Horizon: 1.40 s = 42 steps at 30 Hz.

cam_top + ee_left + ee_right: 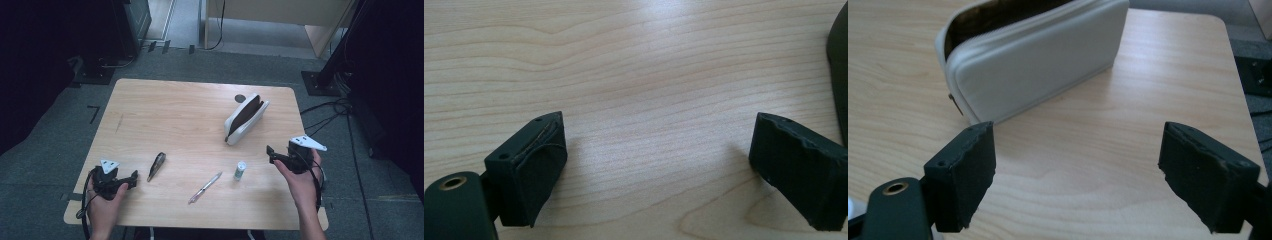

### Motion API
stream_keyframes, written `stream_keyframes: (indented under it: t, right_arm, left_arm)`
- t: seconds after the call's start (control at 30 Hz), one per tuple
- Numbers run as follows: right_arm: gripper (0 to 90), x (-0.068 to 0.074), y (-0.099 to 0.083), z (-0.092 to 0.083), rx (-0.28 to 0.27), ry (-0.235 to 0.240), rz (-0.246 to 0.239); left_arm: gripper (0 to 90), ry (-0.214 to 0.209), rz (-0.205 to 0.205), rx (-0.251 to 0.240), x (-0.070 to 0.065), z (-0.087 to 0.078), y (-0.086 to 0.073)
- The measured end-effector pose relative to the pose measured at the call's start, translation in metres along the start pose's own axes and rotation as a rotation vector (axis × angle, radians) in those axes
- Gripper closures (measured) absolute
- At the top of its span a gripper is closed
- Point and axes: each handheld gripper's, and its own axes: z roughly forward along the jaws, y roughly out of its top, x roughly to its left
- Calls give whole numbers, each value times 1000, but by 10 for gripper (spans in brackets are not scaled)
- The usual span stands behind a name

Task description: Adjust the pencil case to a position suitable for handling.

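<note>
A white zip pouch (245, 119) lies unzipped and open on the wooden table (175, 115), right of centre; the right gripper view shows the pouch (1038, 60) just beyond the jaws. My right gripper (270, 152) hovers at the right edge, open with nothing in it (1075, 170), pointing left toward the pouch. My left gripper (134, 176) rests at the front left, open over bare wood (656, 165). Between the hands lie a dark pointed object (156, 165), a pink pen (205, 187) and a small green-and-white tube (240, 170).
A small dark round spot (240, 98) sits on the table behind the pouch. Grey carpet surrounds the table, with black stands and cables (330, 107) at the right and dark equipment (107, 45) at the back left. A dark edge (838, 65) shows at the right of the left gripper view.
</note>
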Motion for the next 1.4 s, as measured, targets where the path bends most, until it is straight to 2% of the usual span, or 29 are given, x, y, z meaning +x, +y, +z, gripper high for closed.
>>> stream_keyframes:
  t: [0.37, 0.73, 0.97, 1.17, 1.33, 1.4]
  right_arm:
    - [179, 21, 34, 22, -6, 21, -28]
    - [250, 28, 55, 43, -1, 17, -24]
    - [309, 31, 63, 58, 9, 4, -1]
    - [371, 32, 68, 71, 23, -37, 16]
    - [418, 30, 70, 82, 43, -59, 51]
    - [423, 29, 72, 85, 43, -53, 68]
  left_arm:
    - [87, -3, 0, -3, 0, 0, 0]
    - [87, -4, 2, -2, 0, 0, 0]
    - [87, -4, 2, -2, 0, 0, 0]
    - [87, -4, 1, -2, 0, 0, 0]
    - [87, -4, 2, -2, 0, 0, 0]
    - [87, -4, 1, -2, 0, 0, 0]
